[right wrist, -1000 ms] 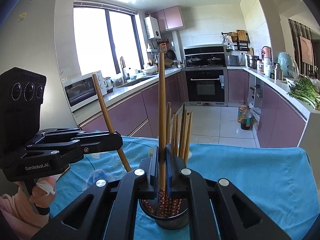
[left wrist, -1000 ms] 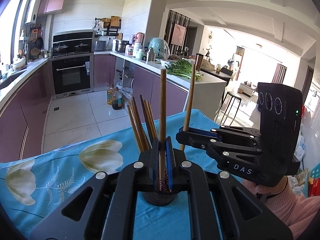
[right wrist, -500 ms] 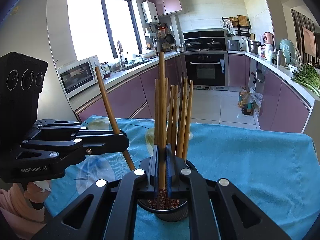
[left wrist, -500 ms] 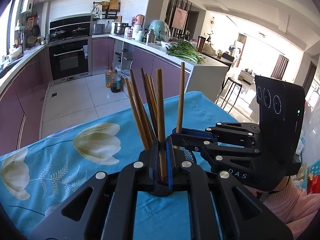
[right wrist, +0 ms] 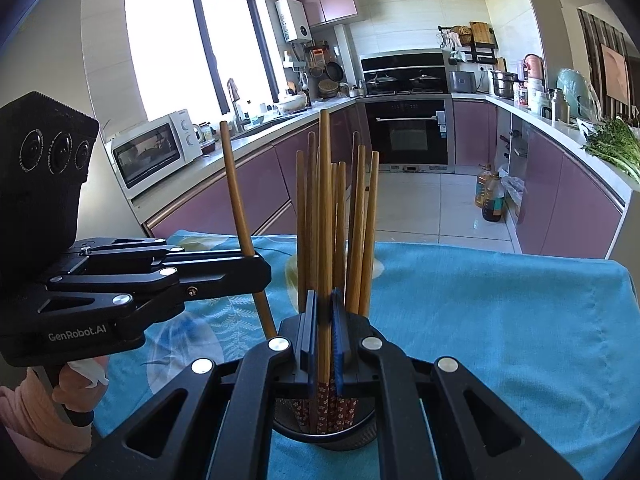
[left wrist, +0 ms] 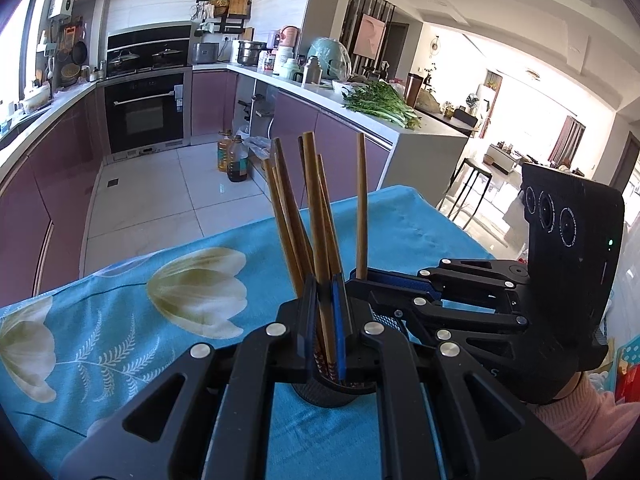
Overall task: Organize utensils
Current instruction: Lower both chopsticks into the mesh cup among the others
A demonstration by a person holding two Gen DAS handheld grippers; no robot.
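Both grippers, left gripper [left wrist: 324, 320] and right gripper [right wrist: 323, 332], are each clenching one chopstick [right wrist: 325, 216] above the holder [right wrist: 324, 436]; next: unclench, letting both drop in

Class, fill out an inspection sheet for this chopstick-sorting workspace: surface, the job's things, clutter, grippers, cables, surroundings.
Surface: table under a blue floral cloth.
Job's things: black mesh holder on the cloth, with a bundle of wooden chopsticks standing upright in it.
Clutter: nothing seen on the cloth.
Grippers: left gripper shut on one chopstick; right gripper shut on another chopstick; both are at the holder, and both chopsticks' lower ends look to be inside it.
Cables: nothing seen.
Surroundings: kitchen with oven, microwave, and greens on the counter.
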